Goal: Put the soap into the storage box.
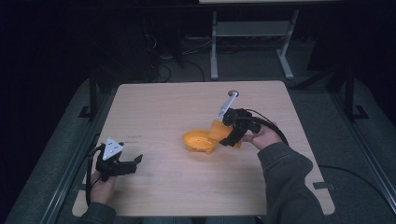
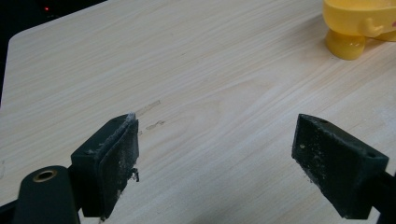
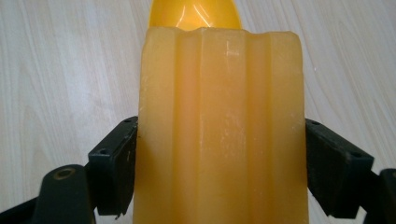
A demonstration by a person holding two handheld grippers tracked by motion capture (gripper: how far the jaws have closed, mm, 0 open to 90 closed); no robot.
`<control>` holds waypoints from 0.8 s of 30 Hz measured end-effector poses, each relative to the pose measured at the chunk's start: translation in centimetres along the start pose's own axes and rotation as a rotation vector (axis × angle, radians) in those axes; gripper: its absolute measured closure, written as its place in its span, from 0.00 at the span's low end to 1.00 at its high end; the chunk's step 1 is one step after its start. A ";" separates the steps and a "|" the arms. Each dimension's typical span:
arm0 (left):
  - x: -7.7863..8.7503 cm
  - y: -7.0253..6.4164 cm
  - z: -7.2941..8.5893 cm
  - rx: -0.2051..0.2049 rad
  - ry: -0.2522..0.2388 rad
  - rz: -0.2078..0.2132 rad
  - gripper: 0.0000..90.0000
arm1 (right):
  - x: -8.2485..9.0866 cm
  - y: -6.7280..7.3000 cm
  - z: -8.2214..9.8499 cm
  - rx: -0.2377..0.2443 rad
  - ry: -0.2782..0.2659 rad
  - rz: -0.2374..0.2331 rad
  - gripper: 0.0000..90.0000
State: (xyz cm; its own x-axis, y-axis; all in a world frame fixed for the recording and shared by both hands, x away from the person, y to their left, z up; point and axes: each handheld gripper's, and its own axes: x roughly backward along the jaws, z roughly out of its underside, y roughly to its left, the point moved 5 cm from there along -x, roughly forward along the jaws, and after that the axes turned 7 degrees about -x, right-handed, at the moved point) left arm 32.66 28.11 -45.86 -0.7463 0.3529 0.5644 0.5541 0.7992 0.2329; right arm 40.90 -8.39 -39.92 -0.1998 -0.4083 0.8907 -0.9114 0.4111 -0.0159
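The right tool is clamping a translucent orange ribbed block, which is filling the frame's centre between both jaws. Beyond it, at the top centre, an orange bowl is touching the block's far edge on the tabletop. At the lower left of the high view, the left tool is sitting apart, holding nothing.
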 end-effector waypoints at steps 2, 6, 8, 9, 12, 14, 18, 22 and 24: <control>0.0 0.0 0.0 0.001 -0.002 -0.001 0.16 | -0.2 0.0 -0.3 0.010 0.004 0.001 0.23; 0.0 0.0 0.0 0.005 -0.002 -0.001 0.16 | -0.4 0.1 -1.2 0.021 0.010 -0.002 0.23; 0.0 0.0 0.0 0.007 -0.002 -0.002 0.16 | -0.4 0.1 -1.4 0.024 0.009 -0.005 0.23; 0.0 0.0 0.0 0.008 -0.003 -0.001 0.16 | -0.5 0.2 -1.7 0.034 0.008 -0.006 0.23; 0.0 0.0 0.0 0.008 -0.003 -0.001 0.16 | -0.6 0.2 -2.2 0.040 -0.002 -0.013 0.23; 0.0 0.1 0.0 0.008 -0.003 -0.002 0.16 | -0.7 0.3 -2.3 0.036 -0.003 -0.017 0.23; 0.0 0.1 0.0 0.008 -0.003 -0.003 0.16 | -1.2 0.3 -2.8 0.053 0.013 -0.022 0.23; 0.0 0.1 0.0 0.006 -0.003 -0.004 0.16 | -1.4 0.4 -3.2 0.055 0.012 -0.027 0.23; 0.0 0.1 0.0 0.006 -0.004 -0.004 0.16 | -1.7 0.3 -3.6 0.066 0.012 -0.027 0.23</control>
State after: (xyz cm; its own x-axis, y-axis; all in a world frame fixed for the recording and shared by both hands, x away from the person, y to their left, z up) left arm 32.72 28.21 -45.83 -0.7495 0.3517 0.5608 0.5492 0.8033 0.2303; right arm 42.24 -4.60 -39.79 -0.1704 -0.4088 0.8966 -0.9382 0.3454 -0.0208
